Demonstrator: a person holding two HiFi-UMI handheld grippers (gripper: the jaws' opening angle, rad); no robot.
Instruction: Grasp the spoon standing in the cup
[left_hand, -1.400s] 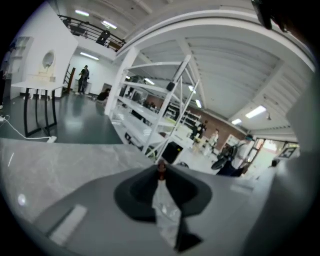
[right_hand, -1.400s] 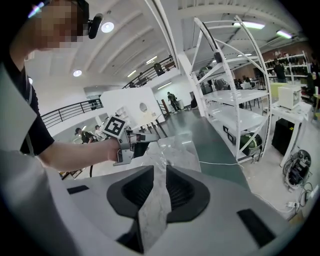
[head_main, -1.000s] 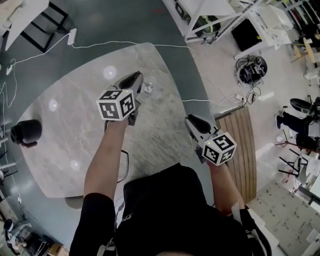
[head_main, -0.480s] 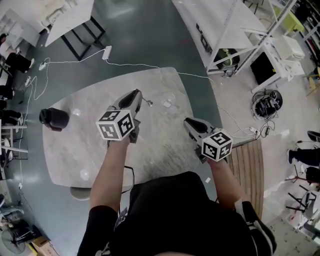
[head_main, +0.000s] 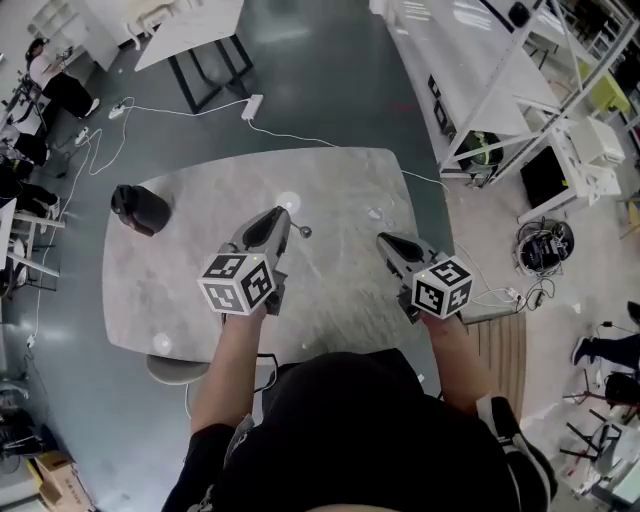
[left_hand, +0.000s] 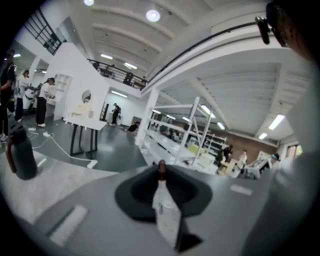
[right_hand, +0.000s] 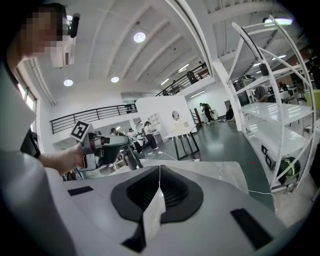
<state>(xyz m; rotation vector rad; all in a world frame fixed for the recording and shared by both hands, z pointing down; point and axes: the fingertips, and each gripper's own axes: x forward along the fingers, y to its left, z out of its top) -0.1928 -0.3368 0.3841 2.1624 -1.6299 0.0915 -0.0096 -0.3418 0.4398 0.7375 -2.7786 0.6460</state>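
My left gripper (head_main: 272, 222) hangs over the middle of the marble table (head_main: 170, 270), shut on a thin spoon (head_main: 299, 230) whose small round end sticks out to the right of its tips. In the left gripper view a dark bit of the spoon (left_hand: 161, 169) shows pinched at the jaw tips (left_hand: 161, 176). A small clear thing (head_main: 375, 213), perhaps the cup, stands near the table's right edge. My right gripper (head_main: 388, 243) is level with the left one, near that edge. Its jaws (right_hand: 160, 172) are closing, pads together, with nothing between them.
A dark bottle (head_main: 138, 208) stands at the table's far left corner (left_hand: 20, 155). White shelving (head_main: 480, 70) rises to the right. A power strip and cable (head_main: 250, 104) lie on the floor beyond the table. A slatted wooden bench (head_main: 512, 350) sits at the right.
The head view has drawn back and takes in the whole table. A second ago a glass cup stood at the left gripper's tips; none stands there now, and the spoon juts from them.
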